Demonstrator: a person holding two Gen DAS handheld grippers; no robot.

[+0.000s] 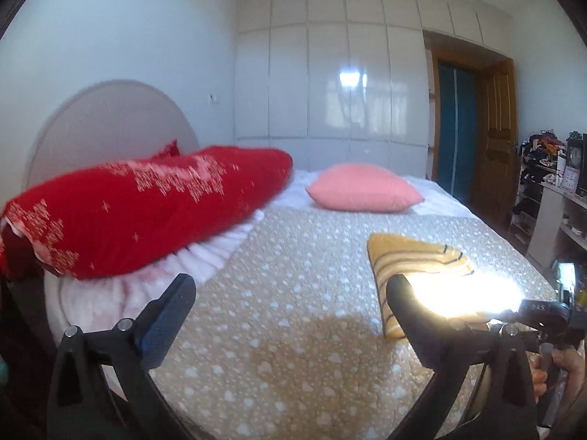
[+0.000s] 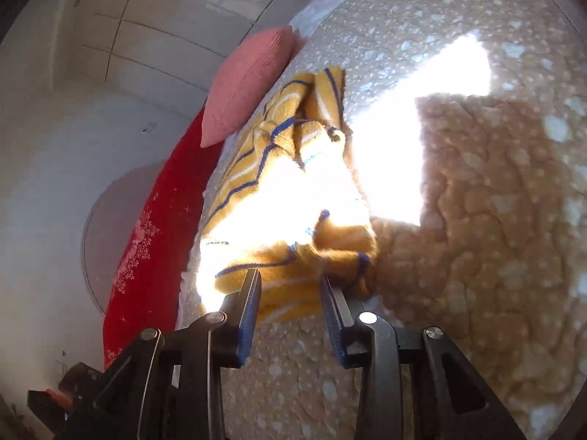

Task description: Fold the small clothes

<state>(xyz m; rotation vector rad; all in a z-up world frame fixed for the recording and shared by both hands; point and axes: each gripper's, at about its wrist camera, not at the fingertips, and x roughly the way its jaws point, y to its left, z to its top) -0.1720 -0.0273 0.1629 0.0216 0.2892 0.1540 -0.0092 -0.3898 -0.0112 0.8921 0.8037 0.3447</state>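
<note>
A yellow knitted garment with blue and white stripes (image 1: 411, 256) (image 2: 279, 139) lies folded on the beige spotted bedspread (image 1: 293, 366), half washed out by a bright patch of sunlight. My right gripper (image 2: 289, 277) is at its near edge, and bunched cloth fills the gap between the blue pads, so it is shut on that edge. My left gripper (image 1: 289, 280) hangs above the bed to the garment's left, its jaws wide open with nothing between them. At the right edge of the left wrist view, a person's hand (image 1: 561, 366) holds the other tool.
A red patterned pillow (image 1: 146, 212) rests on a white quilt by the round headboard (image 1: 110, 121). A pink cushion (image 1: 363, 187) sits at the far side. White wardrobes (image 1: 330, 73), a wooden door (image 1: 495, 146) and cluttered shelves (image 1: 550, 190) stand beyond the bed.
</note>
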